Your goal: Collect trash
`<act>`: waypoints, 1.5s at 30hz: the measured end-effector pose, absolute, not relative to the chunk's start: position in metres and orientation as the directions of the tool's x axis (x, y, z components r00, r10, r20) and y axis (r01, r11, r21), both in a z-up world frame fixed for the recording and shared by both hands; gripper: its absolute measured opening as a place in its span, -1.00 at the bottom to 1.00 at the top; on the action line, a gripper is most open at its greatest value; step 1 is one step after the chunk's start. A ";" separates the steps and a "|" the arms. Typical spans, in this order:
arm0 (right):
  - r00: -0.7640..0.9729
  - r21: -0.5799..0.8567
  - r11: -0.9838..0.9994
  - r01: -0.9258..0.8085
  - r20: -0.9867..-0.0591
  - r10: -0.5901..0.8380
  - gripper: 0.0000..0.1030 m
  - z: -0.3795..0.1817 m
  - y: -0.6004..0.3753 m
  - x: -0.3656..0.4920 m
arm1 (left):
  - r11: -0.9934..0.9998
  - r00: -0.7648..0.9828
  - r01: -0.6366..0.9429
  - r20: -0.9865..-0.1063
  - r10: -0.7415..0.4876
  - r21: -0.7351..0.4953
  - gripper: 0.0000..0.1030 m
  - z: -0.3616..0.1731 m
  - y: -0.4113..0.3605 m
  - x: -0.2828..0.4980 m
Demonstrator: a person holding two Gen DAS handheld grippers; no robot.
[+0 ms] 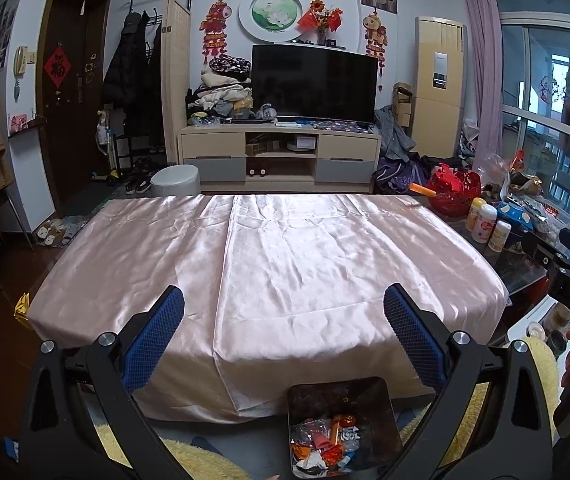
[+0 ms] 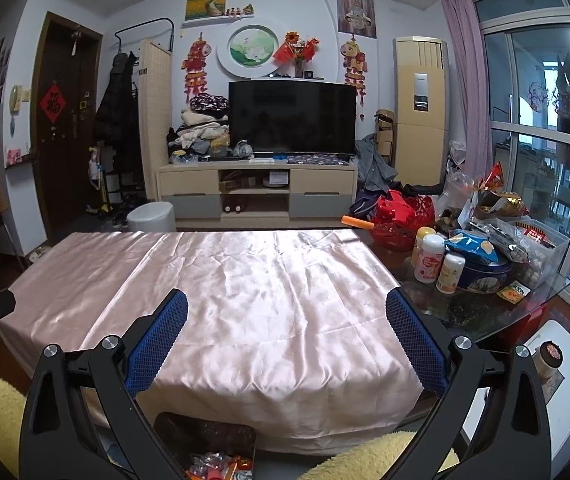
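A living room, seen from two handheld grippers raised over a table (image 1: 521,276) draped in a creased pink satin cloth (image 1: 285,264). The left gripper (image 1: 284,310) and the right gripper (image 2: 287,314) both hang above the cloth's near edge with blue-padded fingers spread wide, holding nothing. The trash (image 1: 327,440), a jumble of orange, red and clear wrappers, lies in a dark square bin (image 1: 341,396) on the floor just below the table's near edge, between yellow fleece-clad knees (image 2: 369,454). The cloth stops short of the table's right end, where dark glass carries three white bottles (image 2: 431,262), a blue tin (image 2: 485,274), snack bags (image 2: 497,196) and a red basket (image 2: 401,216) with an orange stick (image 2: 357,222) beside it. Beyond, a black TV (image 2: 291,118) stands on a pale cabinet (image 2: 257,188) next to piled clothes (image 2: 205,128). A dark door (image 1: 71,80) is at left, a tall air conditioner (image 2: 421,104) and pink curtain (image 2: 461,60) by the window at right. A grey stool (image 1: 175,180) sits on the floor.
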State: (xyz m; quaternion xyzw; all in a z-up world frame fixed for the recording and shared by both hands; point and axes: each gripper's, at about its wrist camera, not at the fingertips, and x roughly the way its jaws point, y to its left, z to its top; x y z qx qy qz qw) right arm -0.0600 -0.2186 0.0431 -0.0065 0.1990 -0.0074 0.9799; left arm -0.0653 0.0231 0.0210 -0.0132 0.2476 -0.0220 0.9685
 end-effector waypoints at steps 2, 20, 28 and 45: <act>0.921 -0.015 1.000 0.011 -0.390 -0.016 0.94 0.043 -0.219 -0.060 | 0.999 0.876 0.036 -0.479 -0.049 -0.035 0.84 0.021 0.024 -0.065; 0.916 0.011 1.000 0.013 -0.402 -0.007 0.94 0.045 -0.214 -0.062 | 0.999 0.878 0.031 -0.476 -0.046 -0.039 0.84 0.022 0.021 -0.067; 0.912 0.021 1.000 0.014 -0.411 -0.004 0.94 0.043 -0.211 -0.063 | 0.999 0.879 0.035 -0.475 -0.049 -0.038 0.84 0.024 0.019 -0.068; 0.908 0.039 0.999 0.021 -0.418 -0.002 0.94 0.044 -0.215 -0.064 | 0.999 0.879 0.033 -0.475 -0.045 -0.034 0.84 0.025 0.018 -0.069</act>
